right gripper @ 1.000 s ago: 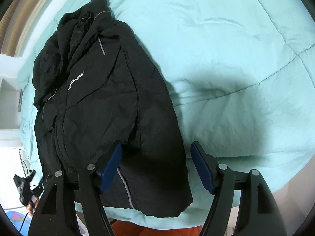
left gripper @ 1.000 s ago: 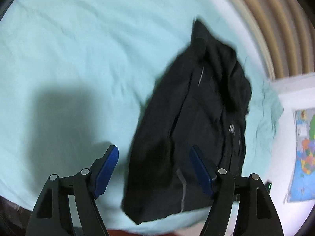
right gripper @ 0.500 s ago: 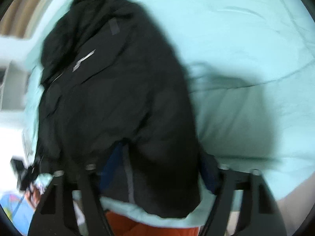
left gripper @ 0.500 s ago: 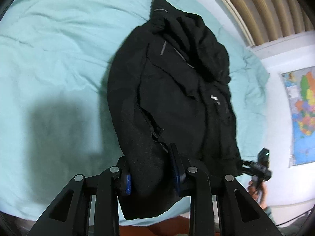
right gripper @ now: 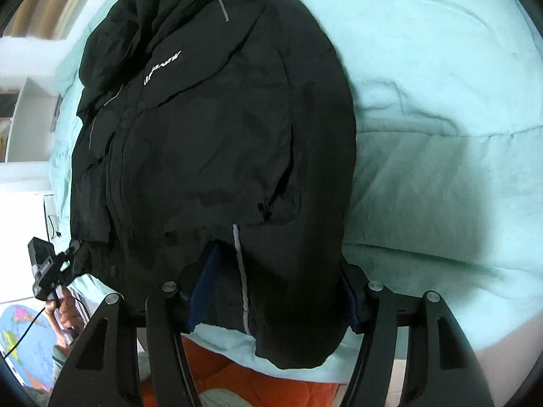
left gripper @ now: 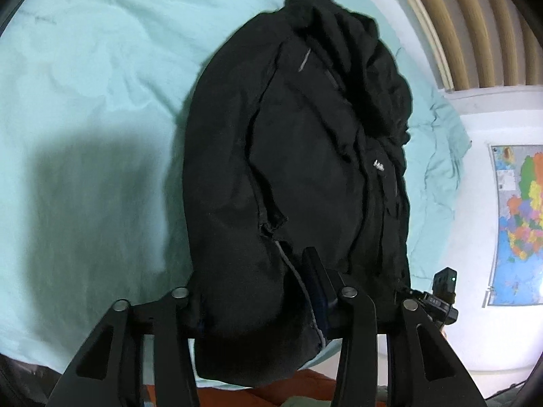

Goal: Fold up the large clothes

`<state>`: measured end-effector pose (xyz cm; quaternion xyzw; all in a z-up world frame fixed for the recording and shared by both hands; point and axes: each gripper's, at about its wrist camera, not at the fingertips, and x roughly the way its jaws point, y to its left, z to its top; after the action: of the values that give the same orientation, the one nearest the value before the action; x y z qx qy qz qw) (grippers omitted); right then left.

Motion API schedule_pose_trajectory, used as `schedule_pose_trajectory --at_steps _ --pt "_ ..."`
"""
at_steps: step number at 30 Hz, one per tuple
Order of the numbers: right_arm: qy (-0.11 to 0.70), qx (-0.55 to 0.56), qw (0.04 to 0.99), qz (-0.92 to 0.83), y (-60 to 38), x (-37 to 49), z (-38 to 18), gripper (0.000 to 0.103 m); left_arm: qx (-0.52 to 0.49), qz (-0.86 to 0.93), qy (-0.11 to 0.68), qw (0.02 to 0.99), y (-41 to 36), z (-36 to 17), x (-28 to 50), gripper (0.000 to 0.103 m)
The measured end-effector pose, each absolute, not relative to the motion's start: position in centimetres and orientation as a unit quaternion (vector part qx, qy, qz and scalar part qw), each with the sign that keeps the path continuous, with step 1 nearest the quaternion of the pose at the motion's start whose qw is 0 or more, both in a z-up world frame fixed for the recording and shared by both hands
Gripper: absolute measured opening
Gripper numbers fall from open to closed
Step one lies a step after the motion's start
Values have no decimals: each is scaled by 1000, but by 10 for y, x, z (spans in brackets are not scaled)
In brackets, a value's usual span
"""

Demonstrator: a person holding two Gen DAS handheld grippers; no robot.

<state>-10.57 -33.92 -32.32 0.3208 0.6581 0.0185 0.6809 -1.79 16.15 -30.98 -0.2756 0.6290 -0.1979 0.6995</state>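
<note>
Left wrist view is looking down over a pale mint bedcover [left gripper: 101,84] that is filling the left half of the scene, with a dark shadow lying across it. Right of that, a black jacket [left gripper: 305,169] is lying lengthwise along the bed, hood end far from the camera and hem end near. The left gripper [left gripper: 258,302] is pinching the jacket's near hem, its fingers pressing in on a thick bunch of fabric; only the right blue pad [left gripper: 319,291] is showing, the other being buried in cloth. Further right, the other handheld gripper is peeking past the jacket's edge, and a coloured map [left gripper: 519,224] is hanging on the white wall beside wooden slats [left gripper: 475,23].

Right wrist view is showing, at far left, a person's hand [right gripper: 64,308] holding the left gripper [right gripper: 44,268] by the jacket's edge. In the centre, the jacket [right gripper: 210,118] is lying with its white chest lettering facing up. The right gripper [right gripper: 271,302] is clamping the near hem, blue pads [right gripper: 203,278] sitting on either side of a fold that carries a grey reflective strip. An orange blanket [right gripper: 244,383] is showing under the bedcover's edge, and the mint bedcover [right gripper: 441,101] is spreading away on the right
</note>
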Motion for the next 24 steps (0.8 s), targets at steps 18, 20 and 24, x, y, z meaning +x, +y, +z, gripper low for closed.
schedule_pose_trajectory --at_steps 18,20,24 --pt "531 314 787 18 -393 -24 -186 15 -271 -267 476 793 145 -184 74 16" --pt "520 314 794 17 -398 -3 -175 15 -272 -266 465 799 143 -175 93 16" --pt "499 302 812 15 -412 42 -152 15 -276 -261 443 812 131 -158 144 16"
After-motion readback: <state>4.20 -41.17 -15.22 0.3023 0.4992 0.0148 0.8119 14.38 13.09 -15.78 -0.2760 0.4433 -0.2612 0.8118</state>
